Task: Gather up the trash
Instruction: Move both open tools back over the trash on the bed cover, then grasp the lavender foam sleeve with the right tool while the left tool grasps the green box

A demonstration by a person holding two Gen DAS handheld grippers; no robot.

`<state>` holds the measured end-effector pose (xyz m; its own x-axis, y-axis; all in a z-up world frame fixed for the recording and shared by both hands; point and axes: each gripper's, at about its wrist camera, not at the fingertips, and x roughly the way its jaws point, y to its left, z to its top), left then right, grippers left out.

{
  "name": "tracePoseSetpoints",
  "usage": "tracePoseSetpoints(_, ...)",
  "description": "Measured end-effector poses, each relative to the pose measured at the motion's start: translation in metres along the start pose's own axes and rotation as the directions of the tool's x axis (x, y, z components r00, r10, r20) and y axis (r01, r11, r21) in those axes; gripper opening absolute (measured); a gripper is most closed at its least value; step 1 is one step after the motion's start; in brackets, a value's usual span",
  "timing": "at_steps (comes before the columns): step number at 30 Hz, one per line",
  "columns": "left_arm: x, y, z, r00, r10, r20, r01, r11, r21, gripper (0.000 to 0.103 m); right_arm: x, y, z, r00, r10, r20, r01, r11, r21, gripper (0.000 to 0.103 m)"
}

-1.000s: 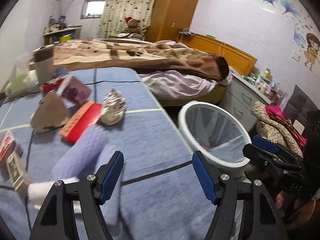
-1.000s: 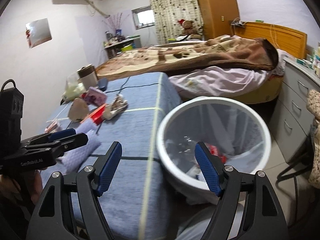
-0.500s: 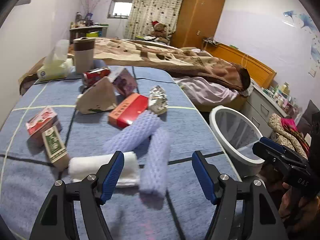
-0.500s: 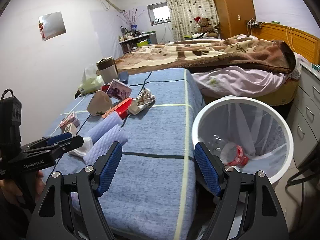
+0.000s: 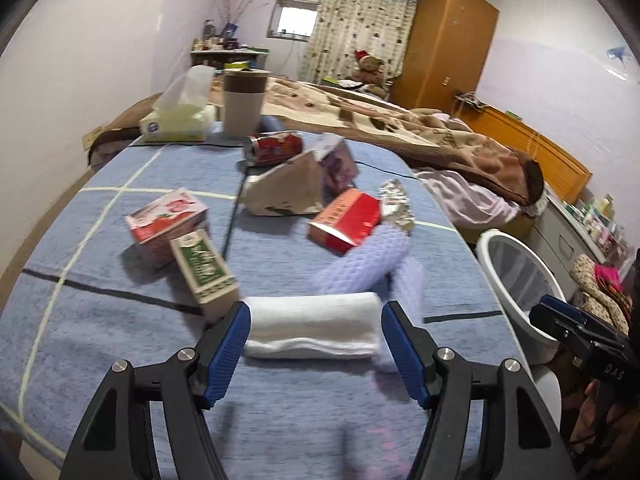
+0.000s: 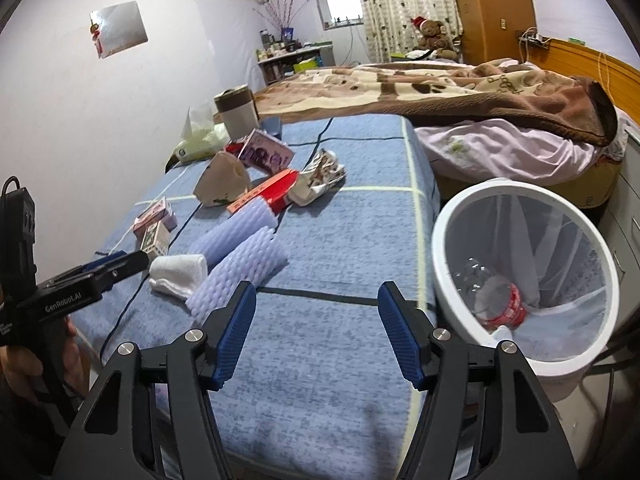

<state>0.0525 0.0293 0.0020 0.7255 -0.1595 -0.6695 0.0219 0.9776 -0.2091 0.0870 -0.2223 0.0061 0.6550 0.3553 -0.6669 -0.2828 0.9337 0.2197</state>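
Trash (image 5: 312, 330) lies between spread left claw (image 5: 314, 344) fingers.

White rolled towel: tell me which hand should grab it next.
Left. The left gripper already frames the white rolled towel between open fingers. The right gripper hangs over bare blue cloth, towel off to its side.

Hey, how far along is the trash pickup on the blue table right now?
Barely started. Done: the white bin holds a crushed bottle. In hand: nothing; the left gripper is open, framing the white roll without pressing it, and the right gripper, jaws just closing somewhat, is empty over the tablecloth. Left: foam sleeves, cartons, red box, can, foil wrapper.
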Motion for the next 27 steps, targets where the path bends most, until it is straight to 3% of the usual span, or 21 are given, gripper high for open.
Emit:
tracePoseSetpoints(9, 0.005, 0.038, 0.004, 0.998, 0.068, -0.004, -0.068, 0.995, -0.072, 0.068, 0.016, 0.018, 0.004, 0.999, 0.029, -0.034, -0.029, 0.999, -0.026, 0.065)
tracePoseSetpoints(21, 0.020, 0.063, 0.012, 0.992, 0.125, -0.025, -0.127, 0.984, -0.121, 0.068, 0.045, 0.047, 0.007, 0.994, 0.057, -0.089, -0.062, 0.997, -0.048, 0.065)
tracePoseSetpoints(27, 0.025, 0.065, 0.013, 0.995, 0.093, -0.023, -0.095, 0.989, -0.111, 0.068, 0.064, 0.058, 0.007, 0.991, 0.058, -0.123, -0.065, 0.996, -0.053, 0.065)
